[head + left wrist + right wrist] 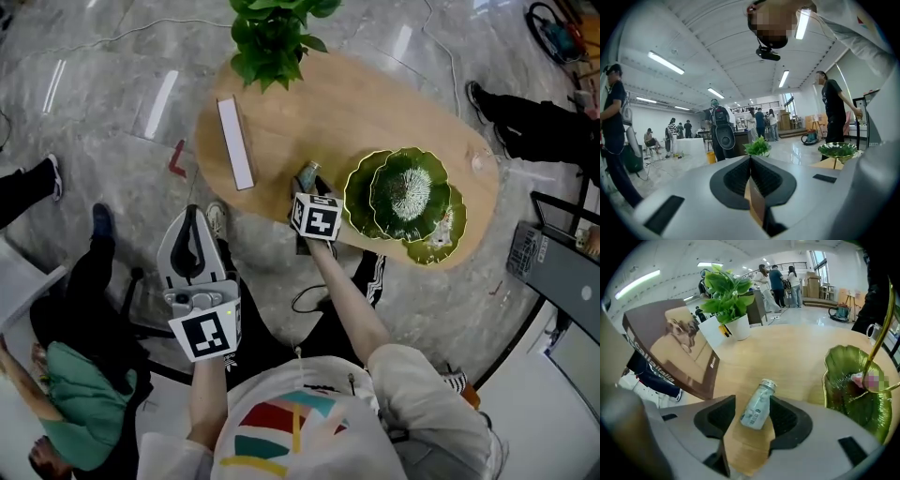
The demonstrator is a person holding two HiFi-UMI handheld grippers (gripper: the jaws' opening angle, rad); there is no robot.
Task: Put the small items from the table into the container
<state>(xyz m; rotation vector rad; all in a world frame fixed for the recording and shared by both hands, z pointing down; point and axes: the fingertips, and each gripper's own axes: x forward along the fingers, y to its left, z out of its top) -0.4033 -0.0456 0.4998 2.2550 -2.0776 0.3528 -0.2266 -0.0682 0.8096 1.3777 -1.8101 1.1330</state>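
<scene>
A small clear bottle (307, 173) (758, 406) lies on its side on the oval wooden table (309, 112), near the front edge. My right gripper (306, 187) (752, 420) points steeply down over it. Its jaws stand open with the bottle between the pads, the cap pointing away. Just right of it stands a green leaf-shaped tiered dish (408, 192) (855, 390) with a small pink thing in its lower leaf. My left gripper (192, 214) (750, 161) hangs shut and empty off the table's near left side, pointing about level.
A brown and white boxed book (234, 142) (670, 348) lies on the table's left part. A potted plant (272, 37) (726, 291) stands at the far edge. People stand around the table: legs (534, 122) at right, a seated person (84, 394) at lower left.
</scene>
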